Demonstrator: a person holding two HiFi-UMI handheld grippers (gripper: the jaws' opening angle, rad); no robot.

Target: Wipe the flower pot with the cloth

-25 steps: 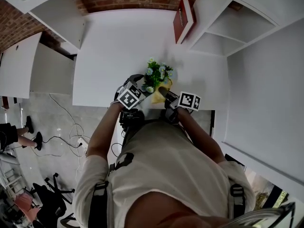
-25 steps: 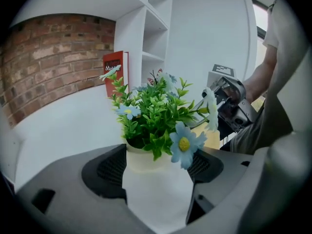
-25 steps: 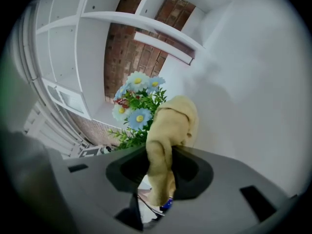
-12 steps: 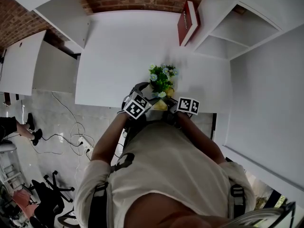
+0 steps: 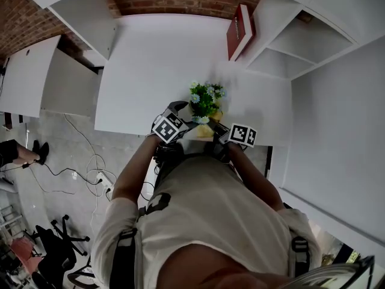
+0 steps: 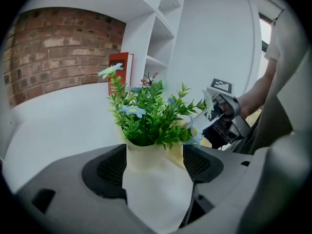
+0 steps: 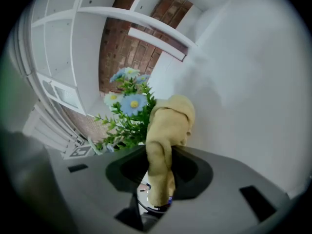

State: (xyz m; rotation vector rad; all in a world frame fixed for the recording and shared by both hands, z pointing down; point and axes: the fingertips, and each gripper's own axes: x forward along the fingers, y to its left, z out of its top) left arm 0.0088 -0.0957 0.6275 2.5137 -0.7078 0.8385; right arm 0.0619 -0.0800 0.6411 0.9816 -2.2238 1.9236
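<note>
A pale flower pot (image 6: pixel 155 182) with green leaves and small blue flowers (image 6: pixel 151 113) sits between the jaws of my left gripper (image 6: pixel 156 165), which is shut on it. In the head view the plant (image 5: pixel 204 100) stands out at the table's near edge, with my left gripper (image 5: pixel 182 117) on its left. My right gripper (image 7: pixel 163 165) is shut on a yellow cloth (image 7: pixel 165 130), whose bunched end rises beside the plant (image 7: pixel 127 112). Seen from the head, the cloth (image 5: pixel 205 130) lies against the pot's near right side, next to my right gripper (image 5: pixel 216 128).
The white table (image 5: pixel 150 59) spreads out behind the pot. A red book (image 5: pixel 239 23) leans at the far right against white shelving (image 5: pixel 289 38). A brick wall (image 6: pixel 58 48) runs behind. The floor with cables (image 5: pixel 78 167) lies to the left, below the table's near edge.
The right gripper with the cloth has sunk a little against the pot's near side, so less yellow shows. The left gripper keeps its hold on the pot, slightly rolled.
</note>
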